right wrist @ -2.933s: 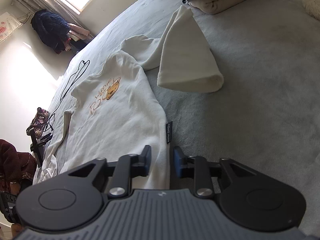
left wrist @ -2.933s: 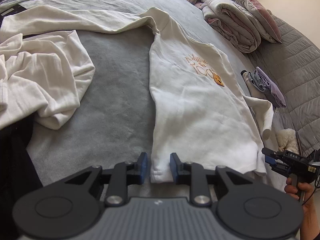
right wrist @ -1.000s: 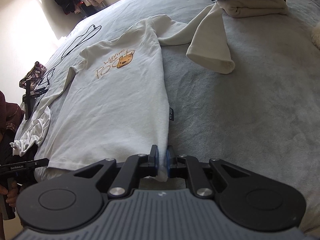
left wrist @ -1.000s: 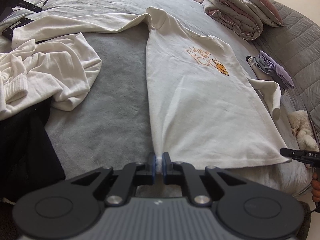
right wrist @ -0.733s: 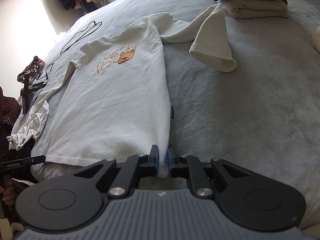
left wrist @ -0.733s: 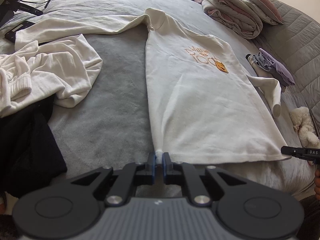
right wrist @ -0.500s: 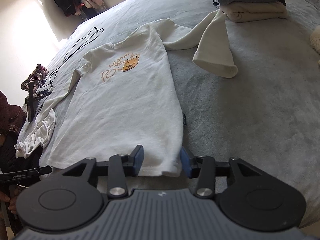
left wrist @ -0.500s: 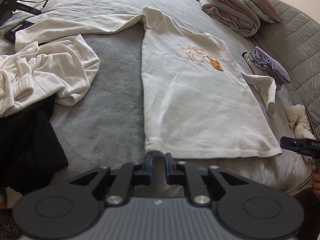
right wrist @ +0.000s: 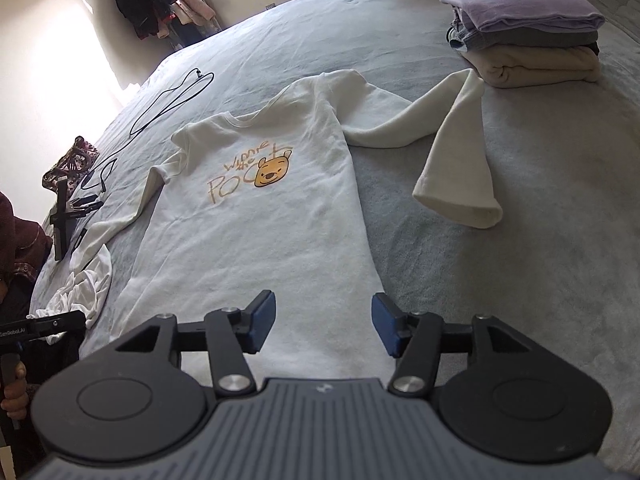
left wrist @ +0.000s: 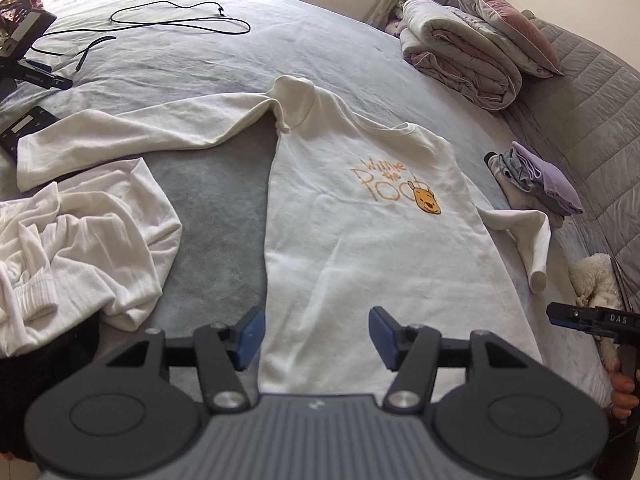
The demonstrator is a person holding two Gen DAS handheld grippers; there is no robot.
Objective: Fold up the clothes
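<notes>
A cream long-sleeved sweatshirt with an orange bear print lies flat, front up, on the grey bed. Its one sleeve stretches out to the left in the left wrist view. The other sleeve is bent over itself beside the folded stack. My left gripper hovers open above the hem's left part, holding nothing. My right gripper is open too, above the hem's right part, and empty. The other gripper shows at each view's edge.
A crumpled white garment and dark cloth lie left of the sweatshirt. A folded stack of clothes sits at the far right, rolled bedding and a pillow beyond. A black cable, small devices and a plush toy rest on the bed.
Both grippers were shut on the sweatshirt's hem corners and pulled it flat. They have since let go, opened wide and risen, leaving the sweatshirt spread on the bed.
</notes>
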